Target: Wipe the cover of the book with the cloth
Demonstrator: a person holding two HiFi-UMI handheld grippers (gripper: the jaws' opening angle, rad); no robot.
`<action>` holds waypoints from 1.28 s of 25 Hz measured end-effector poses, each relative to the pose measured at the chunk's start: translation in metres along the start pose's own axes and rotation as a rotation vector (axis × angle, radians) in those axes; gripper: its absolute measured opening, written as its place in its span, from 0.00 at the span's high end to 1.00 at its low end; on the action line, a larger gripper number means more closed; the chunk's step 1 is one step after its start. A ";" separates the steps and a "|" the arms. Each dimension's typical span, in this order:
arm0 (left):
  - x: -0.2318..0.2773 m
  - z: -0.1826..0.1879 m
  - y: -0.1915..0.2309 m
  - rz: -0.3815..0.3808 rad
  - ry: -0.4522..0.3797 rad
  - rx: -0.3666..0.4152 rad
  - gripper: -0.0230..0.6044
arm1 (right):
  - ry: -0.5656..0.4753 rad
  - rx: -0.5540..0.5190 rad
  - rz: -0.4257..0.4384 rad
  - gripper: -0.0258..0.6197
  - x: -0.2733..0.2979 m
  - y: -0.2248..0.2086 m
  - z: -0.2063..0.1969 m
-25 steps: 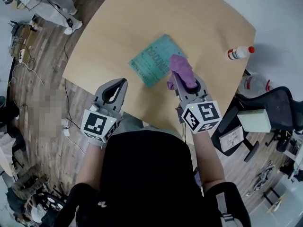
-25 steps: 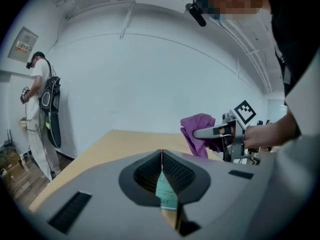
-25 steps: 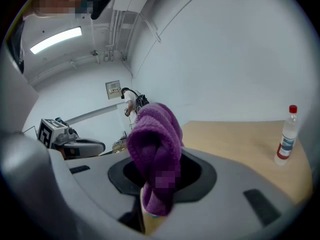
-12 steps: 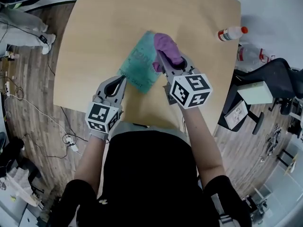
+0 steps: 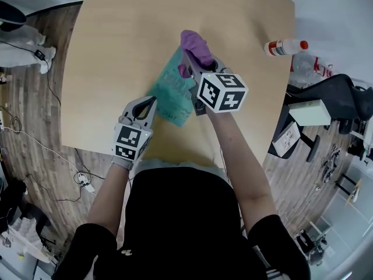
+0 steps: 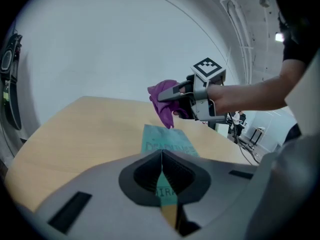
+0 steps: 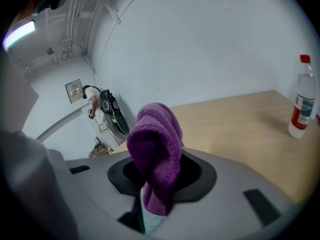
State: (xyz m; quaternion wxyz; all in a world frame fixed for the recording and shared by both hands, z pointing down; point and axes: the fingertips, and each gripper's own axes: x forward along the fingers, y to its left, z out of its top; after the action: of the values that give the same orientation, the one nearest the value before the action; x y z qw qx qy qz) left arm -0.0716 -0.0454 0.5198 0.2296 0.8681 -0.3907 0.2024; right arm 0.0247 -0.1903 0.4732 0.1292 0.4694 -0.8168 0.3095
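While the pale wooden bench point(image 5: 116, 51) fills the upper half of the head view, the teal book point(image 5: 169, 95) lies flat near its middle, cover up, set askew so that its long side runs roughly from seven o'clock to one o'clock. The person in a black top stands at the bench's six o'clock edge with both arms stretched forward. The right hand-held gripper point(image 5: 191, 64) reaches out over the one o'clock end of the book, its marker cube facing up, and its jaws are clamped on the purple cloth point(image 5: 196, 44). The cloth bulges up out of the jaws in a folded hump and trails below them. From the left gripper view the cloth hangs over the far end of the book, though contact between the two cannot be made out. The left hand-held gripper point(image 5: 152, 101) sits at about seven o'clock of the book, its jaws pressed together with nothing between them and its tip at the book's near corner; whether it touches the cover cannot be told. A white bottle point(image 5: 284, 46) with a red cap and red label stands upright near the bench's right edge, at two o'clock from the book and well apart from it.
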 end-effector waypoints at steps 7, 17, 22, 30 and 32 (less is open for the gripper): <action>0.020 -0.015 0.001 -0.028 0.066 0.066 0.93 | 0.084 -0.009 -0.051 0.77 0.049 -0.022 -0.021; 0.033 -0.037 0.004 -0.049 0.129 0.049 0.93 | 0.157 -0.063 -0.083 0.77 0.077 -0.034 -0.046; 0.034 -0.046 0.006 -0.037 0.133 0.072 0.93 | 0.217 -0.267 -0.109 0.77 0.084 -0.029 -0.056; 0.035 -0.043 0.007 -0.022 0.102 0.043 0.93 | 0.206 -0.343 -0.113 0.77 0.079 -0.031 -0.061; 0.035 -0.044 0.006 -0.020 0.104 0.044 0.93 | 0.209 -0.339 -0.112 0.77 0.074 -0.036 -0.063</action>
State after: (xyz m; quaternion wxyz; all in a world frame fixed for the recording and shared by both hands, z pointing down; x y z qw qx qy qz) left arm -0.0623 -0.0456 0.5754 0.2323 0.8652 -0.3650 0.2536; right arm 0.0110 -0.2148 0.5726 0.3075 0.4511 -0.8119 0.2069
